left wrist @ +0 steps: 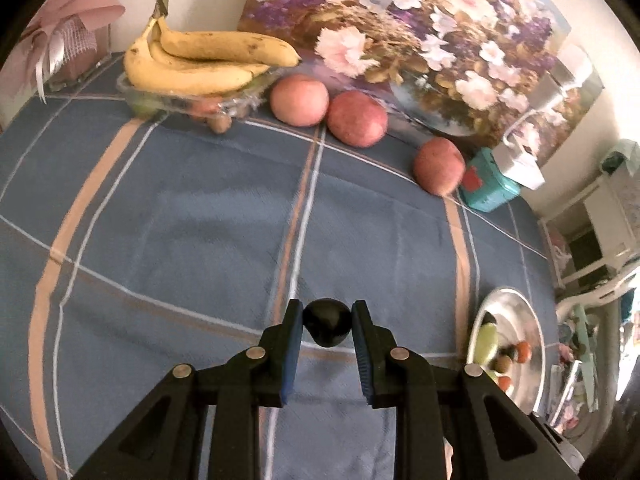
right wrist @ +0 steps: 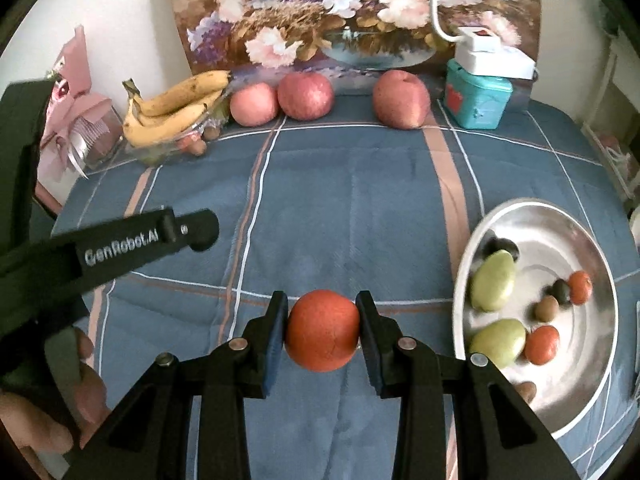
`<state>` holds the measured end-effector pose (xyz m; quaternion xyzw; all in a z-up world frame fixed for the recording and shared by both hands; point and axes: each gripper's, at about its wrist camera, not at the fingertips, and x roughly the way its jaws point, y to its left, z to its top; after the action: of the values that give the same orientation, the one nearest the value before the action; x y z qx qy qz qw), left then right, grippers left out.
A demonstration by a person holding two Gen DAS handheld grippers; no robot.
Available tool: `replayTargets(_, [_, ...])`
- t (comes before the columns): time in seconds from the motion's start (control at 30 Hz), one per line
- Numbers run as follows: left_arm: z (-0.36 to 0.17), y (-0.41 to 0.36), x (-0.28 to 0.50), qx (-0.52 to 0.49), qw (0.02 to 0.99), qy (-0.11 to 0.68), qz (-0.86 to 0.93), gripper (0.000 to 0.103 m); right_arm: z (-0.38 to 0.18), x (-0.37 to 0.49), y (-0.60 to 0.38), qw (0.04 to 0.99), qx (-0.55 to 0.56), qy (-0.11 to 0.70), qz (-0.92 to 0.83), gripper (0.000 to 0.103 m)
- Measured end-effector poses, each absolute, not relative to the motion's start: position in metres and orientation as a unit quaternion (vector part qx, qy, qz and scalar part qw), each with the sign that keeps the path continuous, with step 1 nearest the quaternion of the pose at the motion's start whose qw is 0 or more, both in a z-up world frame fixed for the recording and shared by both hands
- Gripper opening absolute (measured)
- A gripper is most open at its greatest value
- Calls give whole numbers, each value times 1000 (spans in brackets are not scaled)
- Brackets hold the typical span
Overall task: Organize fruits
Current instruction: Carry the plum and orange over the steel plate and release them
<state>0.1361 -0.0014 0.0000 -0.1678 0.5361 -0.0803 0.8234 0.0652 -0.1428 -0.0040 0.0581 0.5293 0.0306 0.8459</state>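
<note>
We judge the job partly done. The metal bowl (right wrist: pixel 536 312), off to the right of our right jaws, already holds two green fruits (right wrist: pixel 493 280), a couple of small orange ones (right wrist: pixel 541 344) and a few small dark and brown pieces. Far ahead of both jaws, against the flower painting (right wrist: pixel 344 12), three red apples (right wrist: pixel 306 95) lie loose on the blue checked cloth of the worktop (right wrist: pixel 340 208), and beside them, further left, a bunch of bananas (right wrist: pixel 172 112) rests on a clear tray (right wrist: pixel 160 152) with small fruits under it. Whether those are meant to be moved we cannot tell.

Our right gripper (right wrist: pixel 323 332) has its jaws partly closed, both pads pressing on a round orange fruit (right wrist: pixel 323 330) that sits squarely between them, above the cloth. Our left gripper (left wrist: pixel 327 326) has its jaws drawn in as narrow as they go, pinching a small dark round fruit (left wrist: pixel 327 322) at the tips.

So two fruits are in hand, both clear of the bowl: it lies to the right of each pair of jaws, near the right one and further from the left. To our mind the carry to the bowl and the release are what is left for these two.
</note>
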Motion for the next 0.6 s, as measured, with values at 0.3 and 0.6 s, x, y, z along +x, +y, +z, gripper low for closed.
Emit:
replayTargets(0.3, [5,-48,109,-163,815,540,-135,27,5,41,-208,846,95,524,-30,36])
replayTargets(0.6, [2,-129,91,-134,786,559,-227,27,8,23,-289,835,143,519,-114,36])
